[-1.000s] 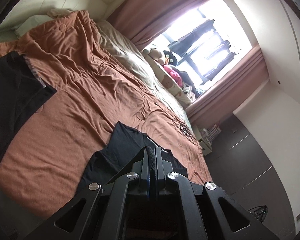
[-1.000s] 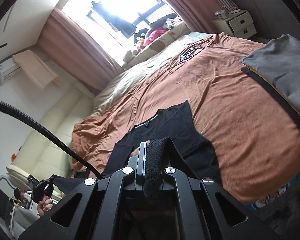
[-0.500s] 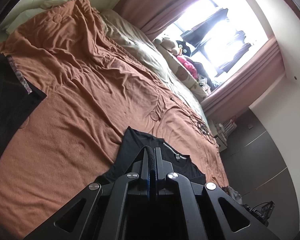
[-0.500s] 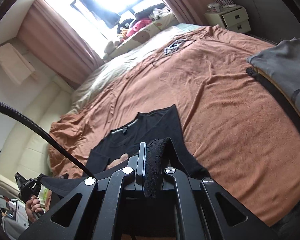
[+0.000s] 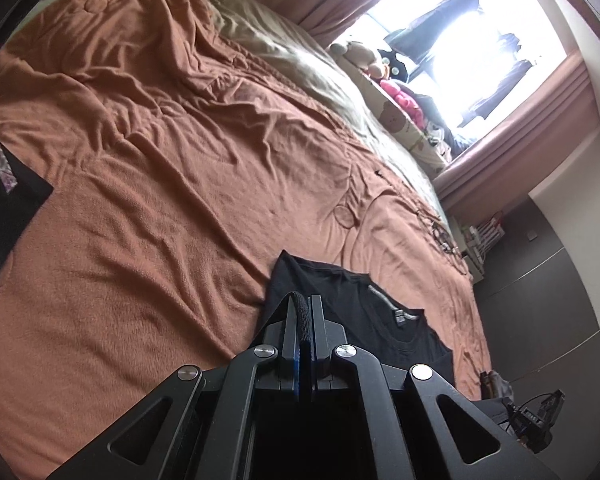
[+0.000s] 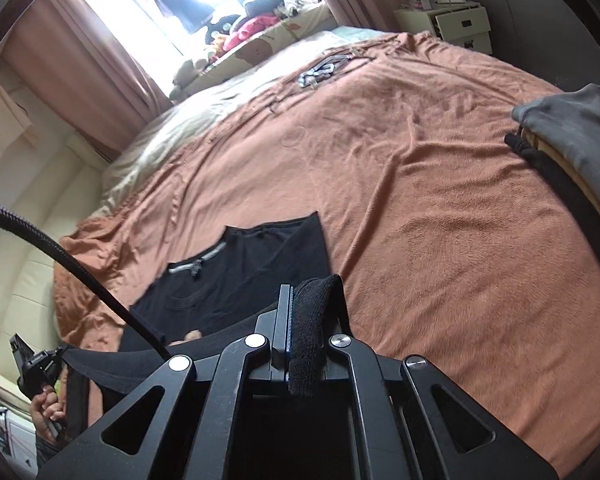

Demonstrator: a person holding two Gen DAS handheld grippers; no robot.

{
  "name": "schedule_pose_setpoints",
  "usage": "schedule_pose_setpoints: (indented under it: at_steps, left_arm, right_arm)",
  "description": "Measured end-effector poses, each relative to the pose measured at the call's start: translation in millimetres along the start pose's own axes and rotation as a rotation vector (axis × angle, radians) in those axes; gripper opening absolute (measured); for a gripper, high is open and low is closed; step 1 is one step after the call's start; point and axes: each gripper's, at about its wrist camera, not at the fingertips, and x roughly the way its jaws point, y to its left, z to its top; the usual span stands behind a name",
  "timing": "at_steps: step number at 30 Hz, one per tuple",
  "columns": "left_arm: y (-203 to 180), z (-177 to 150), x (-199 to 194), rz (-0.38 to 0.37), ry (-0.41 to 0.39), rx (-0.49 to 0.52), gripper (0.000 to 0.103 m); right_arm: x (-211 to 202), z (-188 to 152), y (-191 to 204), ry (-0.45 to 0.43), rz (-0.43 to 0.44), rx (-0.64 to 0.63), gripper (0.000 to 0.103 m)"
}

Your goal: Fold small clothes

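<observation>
Left wrist view: the left gripper [image 5: 305,312] has its fingers pressed together on a thin band of black cloth, an edge of the black T-shirt [image 5: 364,320]. The shirt lies on the rust-brown bedspread [image 5: 172,208], at the bedspread's near edge, just beyond the fingertips. Its neckline with the grey collar label [image 5: 392,307] faces up and is uncovered, so I judge the fold only begun — the pinched edge has yet to be carried over the body. Another dark garment [image 5: 8,200] lies at the bedspread's left edge, well apart from the shirt; whether it is already folded I cannot tell.

Right wrist view: the right gripper [image 6: 300,320] is likewise clamped on a thicker roll of black fabric that bulges between its fingers. A taut black edge runs from here leftward to the left gripper [image 6: 32,364] in a hand [image 6: 46,412] at the bedspread's [image 6: 440,208] near-left corner, so both grippers seem to share one hem. The T-shirt [image 6: 252,272] rests near the bedspread's near edge, its upper half flat and smooth, matte black, thin and limp-looking, with a little of the bedspread showing under the lifted part. Grey and dark clothes [image 6: 572,128] are stacked at the bedspread's right edge. Left to do, by my reading: lay the hem over, smooth it, fold again.
</observation>
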Motion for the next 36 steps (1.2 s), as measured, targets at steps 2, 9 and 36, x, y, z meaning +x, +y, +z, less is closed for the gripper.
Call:
schedule_pose_setpoints:
  at_steps: [2,9,36]
  left_arm:
    - [3,3,16,0.019,0.016,0.013,0.003]
    - [11,12,69,0.078,0.079,0.051,0.003]
    - [-11,-4,91,0.352,0.208,0.423,0.061]
  right_arm:
    - [13,3,1,0.015,-0.014,-0.006,0.001]
    - [62,11,-2,0.059,-0.065,-0.001,0.001]
    - [68,-3,14,0.207,-0.196,-0.3,0.071]
